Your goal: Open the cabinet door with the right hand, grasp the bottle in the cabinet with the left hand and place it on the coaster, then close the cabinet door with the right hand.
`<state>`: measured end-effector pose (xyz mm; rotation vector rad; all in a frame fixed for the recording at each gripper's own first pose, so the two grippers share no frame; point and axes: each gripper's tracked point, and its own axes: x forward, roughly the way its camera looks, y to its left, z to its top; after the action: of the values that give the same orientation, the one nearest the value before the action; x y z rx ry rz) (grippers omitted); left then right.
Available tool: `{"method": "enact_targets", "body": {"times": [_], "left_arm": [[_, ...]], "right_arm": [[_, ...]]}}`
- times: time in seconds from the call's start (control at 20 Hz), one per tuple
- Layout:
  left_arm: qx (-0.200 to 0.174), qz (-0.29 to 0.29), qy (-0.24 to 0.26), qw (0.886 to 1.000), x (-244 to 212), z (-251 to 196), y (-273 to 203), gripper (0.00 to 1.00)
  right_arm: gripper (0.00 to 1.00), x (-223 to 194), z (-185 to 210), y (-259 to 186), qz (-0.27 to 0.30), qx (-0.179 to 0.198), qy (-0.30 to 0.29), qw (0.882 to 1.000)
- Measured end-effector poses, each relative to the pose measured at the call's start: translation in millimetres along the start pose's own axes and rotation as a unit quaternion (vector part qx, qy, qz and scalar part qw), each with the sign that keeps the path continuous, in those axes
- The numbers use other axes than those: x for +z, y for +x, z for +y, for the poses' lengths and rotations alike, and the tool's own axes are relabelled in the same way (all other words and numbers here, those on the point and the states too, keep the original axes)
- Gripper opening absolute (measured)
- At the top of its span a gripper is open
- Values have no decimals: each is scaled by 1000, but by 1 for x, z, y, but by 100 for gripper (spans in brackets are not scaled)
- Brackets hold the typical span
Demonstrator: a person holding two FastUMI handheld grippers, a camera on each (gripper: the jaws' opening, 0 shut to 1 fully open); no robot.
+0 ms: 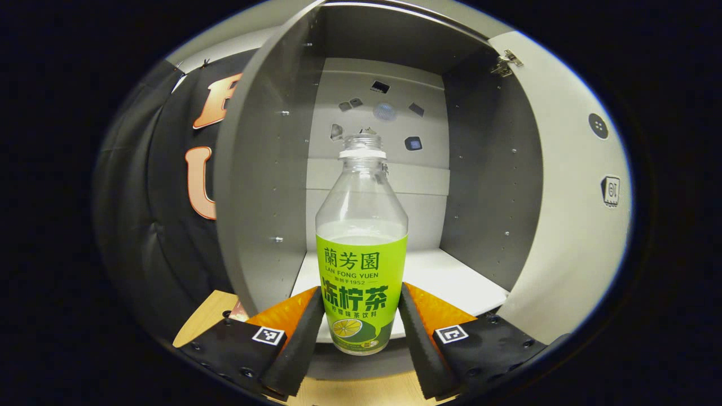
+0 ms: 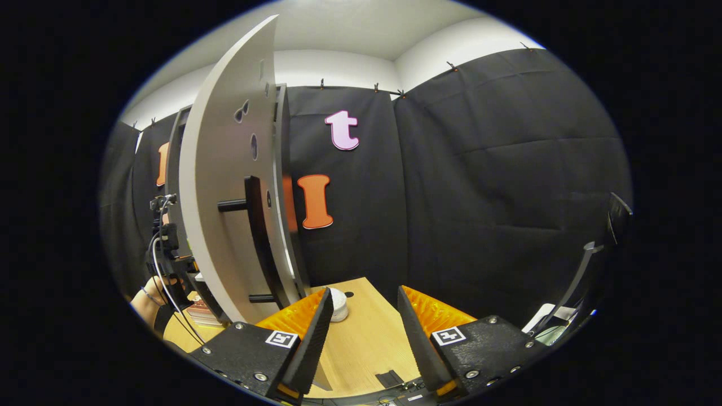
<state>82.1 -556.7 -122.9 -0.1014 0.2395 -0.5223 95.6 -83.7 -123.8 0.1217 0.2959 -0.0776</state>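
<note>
A clear bottle (image 1: 361, 225) with a green label and a white neck ring stands upright between the fingers of my left gripper (image 1: 361, 290). Both fingers press on the label's sides, and the bottle's base is level with the front edge of the cabinet floor (image 1: 451, 276). Behind it is the open grey cabinet (image 1: 259, 186), with its door (image 1: 564, 197) swung out to the right. In the right gripper view the door (image 2: 225, 186) and its black bar handle (image 2: 256, 225) are on the left. My right gripper (image 2: 364, 293) is open over the wooden table (image 2: 366, 338), clear of the handle.
A small white round object (image 2: 338, 304) lies on the table near the door's lower edge. A person's hand (image 2: 149, 307) holds the other gripper (image 2: 166, 254) at far left. A dark chair frame (image 2: 586, 270) stands at right. The black cloth wall closes the back.
</note>
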Motion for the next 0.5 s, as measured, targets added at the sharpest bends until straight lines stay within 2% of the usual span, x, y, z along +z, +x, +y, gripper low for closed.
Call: {"method": "enact_targets", "body": {"times": [0.25,0.3,0.35,0.4,0.5], "left_arm": [[24,-6,21,999,-14,39,-60,80],[28,-2,17,999,-19,46,-71,84],[29,1,13,999,-23,53,-81,82],[33,2,8,999,-27,62,-90,82],[46,4,2,999,-36,80,-105,80]], "right_arm": [[72,1,16,-1,-2,18,-7,1000],[72,2,18,-2,-2,19,-8,1000],[72,2,19,-3,-2,20,-7,1000],[77,0,20,-5,-2,20,-5,1000],[77,-3,23,-8,1,21,-5,1000]]}}
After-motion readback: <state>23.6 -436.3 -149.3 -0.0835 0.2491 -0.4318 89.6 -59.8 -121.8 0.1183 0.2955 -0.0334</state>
